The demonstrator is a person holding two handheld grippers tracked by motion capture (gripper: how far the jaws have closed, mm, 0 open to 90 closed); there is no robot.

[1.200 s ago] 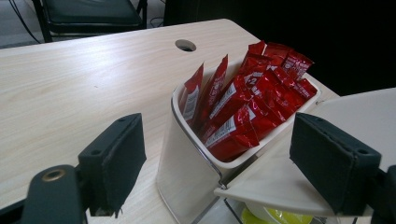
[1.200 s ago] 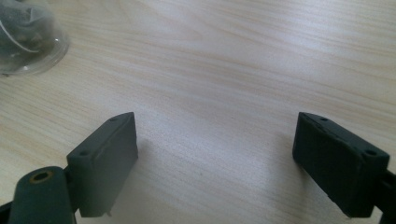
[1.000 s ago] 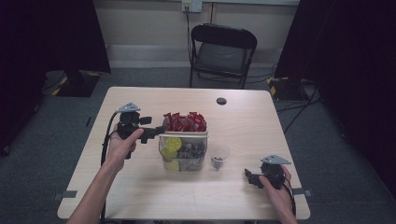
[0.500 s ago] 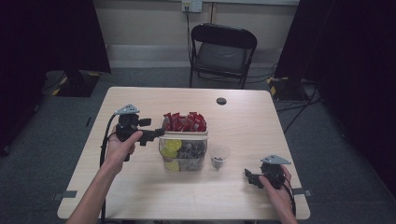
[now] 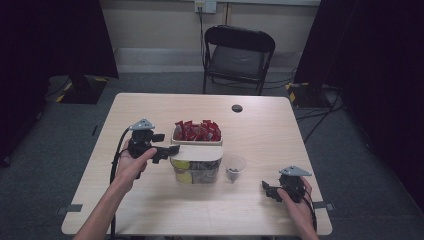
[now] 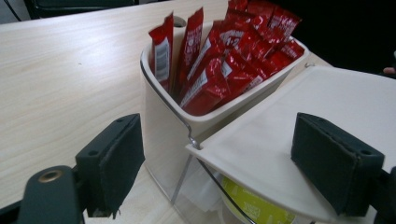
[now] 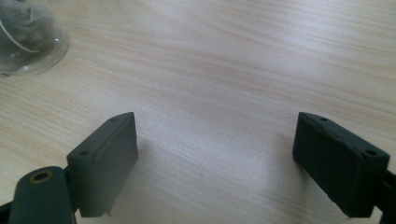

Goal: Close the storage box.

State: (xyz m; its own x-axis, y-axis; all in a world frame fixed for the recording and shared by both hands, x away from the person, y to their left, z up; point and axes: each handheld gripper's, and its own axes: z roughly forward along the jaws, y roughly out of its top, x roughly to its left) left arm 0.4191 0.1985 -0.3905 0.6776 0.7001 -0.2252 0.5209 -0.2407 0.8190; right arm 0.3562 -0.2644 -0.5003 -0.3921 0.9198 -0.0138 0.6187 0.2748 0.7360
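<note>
A clear box (image 5: 196, 172) with a white lid (image 5: 196, 152) stands mid-table, with yellow-green items inside. Right behind it, a white bin (image 5: 175, 137) holds upright red packets (image 5: 196, 131). My left gripper (image 5: 167, 151) is open at the lid's left end. In the left gripper view its jaws straddle the lid's corner (image 6: 280, 140) and the bin's wall (image 6: 163, 121) without touching them, and the red packets (image 6: 224, 60) show above. My right gripper (image 5: 267, 190) rests open near the front right, over bare wood (image 7: 215, 93), with nothing between its pads.
A small clear cup (image 5: 234, 169) with dark contents stands right of the box; its edge also appears as the cup (image 7: 25, 37) in the right gripper view. A black round object (image 5: 237, 108) lies at the table's far side. A folding chair (image 5: 237, 55) stands beyond the table.
My left gripper has shifted slightly nearer to the box's lid. The right gripper has not moved.
</note>
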